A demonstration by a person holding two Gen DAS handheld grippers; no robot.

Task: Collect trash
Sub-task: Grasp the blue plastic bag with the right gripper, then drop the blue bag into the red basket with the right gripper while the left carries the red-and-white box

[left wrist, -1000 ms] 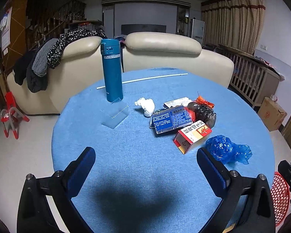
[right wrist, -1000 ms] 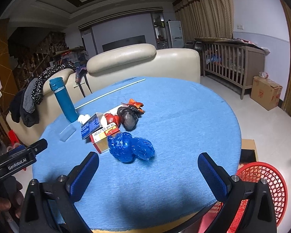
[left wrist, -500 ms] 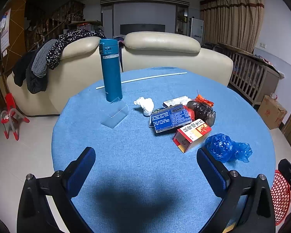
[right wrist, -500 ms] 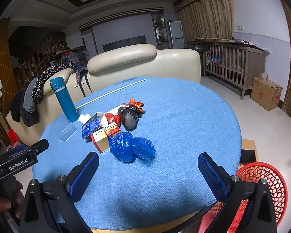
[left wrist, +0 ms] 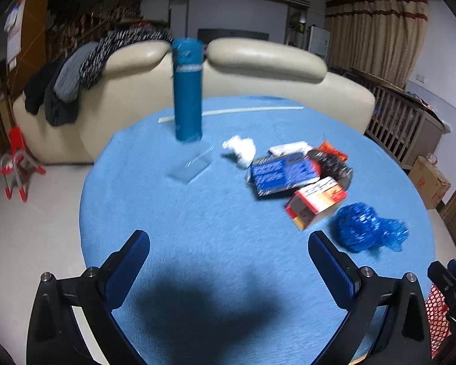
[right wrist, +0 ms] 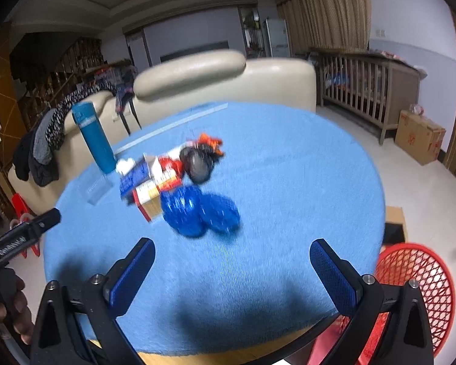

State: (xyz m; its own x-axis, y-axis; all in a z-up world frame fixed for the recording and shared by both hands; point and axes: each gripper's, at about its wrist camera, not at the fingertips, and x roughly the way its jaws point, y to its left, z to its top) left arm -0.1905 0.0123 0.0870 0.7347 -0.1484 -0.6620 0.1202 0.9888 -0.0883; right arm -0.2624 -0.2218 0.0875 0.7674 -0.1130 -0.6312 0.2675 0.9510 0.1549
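Trash lies in a heap on the round blue table (left wrist: 197, 231): a crumpled blue plastic bag (left wrist: 368, 232) (right wrist: 199, 213), a red and white carton (left wrist: 316, 202) (right wrist: 149, 196), a blue packet (left wrist: 284, 173), a black bag (left wrist: 334, 164) (right wrist: 197, 164), an orange wrapper (left wrist: 331, 149) and a white tissue (left wrist: 241, 150). My left gripper (left wrist: 228, 246) is open and empty above the near table. My right gripper (right wrist: 231, 255) is open and empty, short of the blue bag. A red mesh basket (right wrist: 416, 276) stands on the floor at the right.
A tall teal flask (left wrist: 187, 91) stands at the back of the table, with a clear plastic piece (left wrist: 191, 167) in front and a white rod (left wrist: 252, 110) behind. A cream sofa (left wrist: 258, 70) is beyond. A cardboard box (right wrist: 419, 135) and a crib (right wrist: 368, 82) are at the right.
Both grippers have moved forward and lower toward the trash heap; both views are now blurred by motion. Both stay open, and nothing on the table has moved.
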